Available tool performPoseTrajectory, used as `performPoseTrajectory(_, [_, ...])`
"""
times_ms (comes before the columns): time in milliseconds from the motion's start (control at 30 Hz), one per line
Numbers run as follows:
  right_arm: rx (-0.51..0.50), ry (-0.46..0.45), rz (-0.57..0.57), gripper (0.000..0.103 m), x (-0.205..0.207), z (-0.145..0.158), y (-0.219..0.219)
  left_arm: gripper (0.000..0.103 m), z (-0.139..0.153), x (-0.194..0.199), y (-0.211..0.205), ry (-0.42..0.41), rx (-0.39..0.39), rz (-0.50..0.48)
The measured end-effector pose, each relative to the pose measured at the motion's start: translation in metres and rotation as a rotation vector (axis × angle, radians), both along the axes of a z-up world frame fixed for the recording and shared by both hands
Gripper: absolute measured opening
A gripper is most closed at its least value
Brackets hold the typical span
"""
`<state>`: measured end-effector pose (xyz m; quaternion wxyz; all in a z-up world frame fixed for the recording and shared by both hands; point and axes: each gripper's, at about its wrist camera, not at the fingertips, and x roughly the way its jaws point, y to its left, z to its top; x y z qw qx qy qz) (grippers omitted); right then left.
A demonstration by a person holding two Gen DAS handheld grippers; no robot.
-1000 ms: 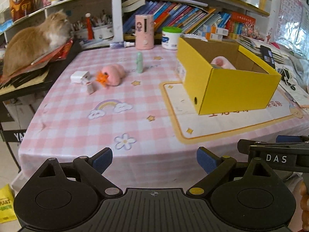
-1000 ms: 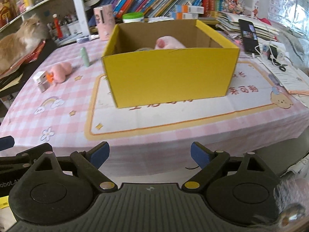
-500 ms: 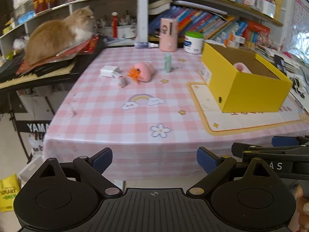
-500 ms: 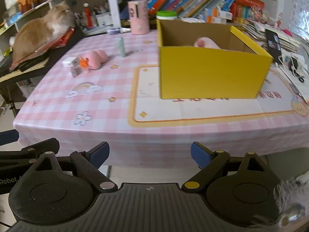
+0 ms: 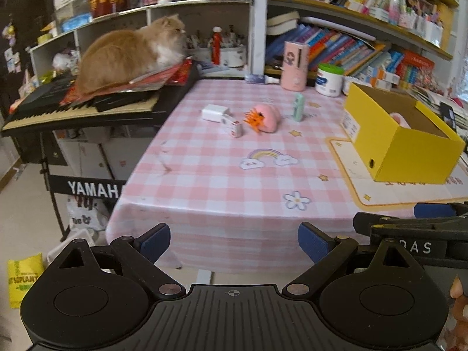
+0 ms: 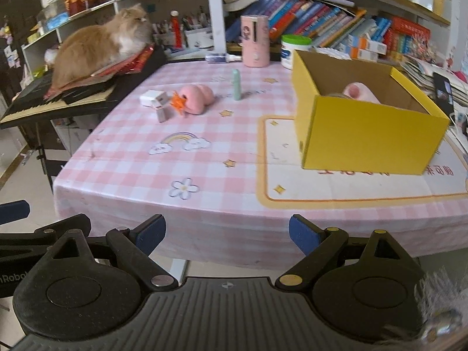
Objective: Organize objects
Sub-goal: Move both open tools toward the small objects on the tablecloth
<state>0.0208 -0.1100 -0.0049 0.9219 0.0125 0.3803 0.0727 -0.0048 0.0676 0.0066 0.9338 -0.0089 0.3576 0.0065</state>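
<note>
Yellow box [image 6: 371,143] and the pink toy [image 5: 264,117] now sit farther off, since I've backed away from the tabletop [image 5: 222,175], both jaws spread and empty.

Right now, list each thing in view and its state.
Left gripper: open, empty.
Right gripper: open, empty.
Yellow box: open-topped, pink item inside.
Green tube: upright on the table.
Pink toy: lying on the table.
White charger: lying beside the toy.
Cat: resting on the keyboard.
</note>
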Motion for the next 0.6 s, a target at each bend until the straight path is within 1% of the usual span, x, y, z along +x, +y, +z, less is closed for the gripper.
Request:
performPoseTrajectory(133, [-0.007, -0.012, 0.033, 0.091, 0.002, 0.003, 0.012, 0.096, 0.000, 0.001, 0.009, -0.005, -0.013, 0.025])
performPoseTrajectory(367, [-0.013, -0.011, 0.054, 0.091, 0.013, 0.001, 0.019, 0.096, -0.004, 0.010, 0.015, -0.004, -0.034, 0.031])
performPoseTrajectory(600, [-0.009, -0.003, 0.075, 0.091, 0.039, -0.003, 0.023, 0.096, -0.006, 0.036, 0.017, -0.004, -0.027, 0.049])
